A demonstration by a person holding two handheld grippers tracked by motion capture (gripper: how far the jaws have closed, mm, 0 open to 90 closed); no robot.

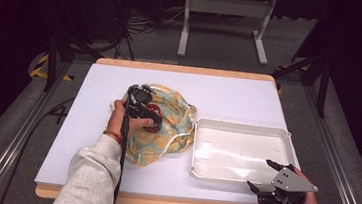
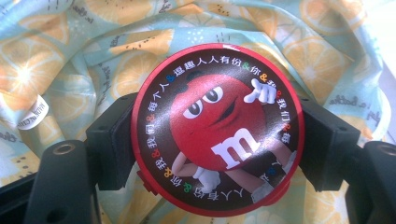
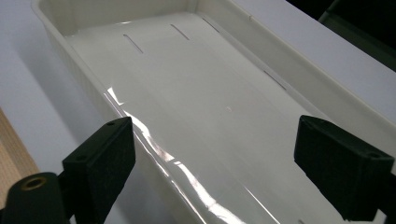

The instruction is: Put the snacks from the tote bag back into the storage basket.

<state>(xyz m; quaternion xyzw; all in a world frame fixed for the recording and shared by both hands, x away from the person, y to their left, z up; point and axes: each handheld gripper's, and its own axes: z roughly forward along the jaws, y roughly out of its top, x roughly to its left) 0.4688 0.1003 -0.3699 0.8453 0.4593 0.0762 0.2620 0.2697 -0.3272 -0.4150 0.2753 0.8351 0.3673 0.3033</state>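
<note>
Red round tin (image 2: 218, 128) with the cartoon candy face sits clamped between the pads of my left tool (image 1: 153, 122); both jaws press flat on its rim, so the pick is made. In the high view that tool hangs over the lemon-print cloth bag (image 1: 169, 126), which lies crumpled a little to the nine o'clock side of the desk's (image 1: 230, 94) middle, and the tin is just above the fabric, not yet carried anywhere.

As I judge it, the job is to move what comes out of the bag into the white tray (image 1: 244, 129), which lies at about four o'clock on the desk, just beside the bag. Nothing lies in the tray, so the carry and the drop are all still to do. Whether more things hide inside the bag I cannot tell.

My right tool (image 1: 263, 177) rests at the tray's five o'clock corner, jaws spread wide with nothing between them.

Count: one tin, one bag, one tray, two tools.
</note>
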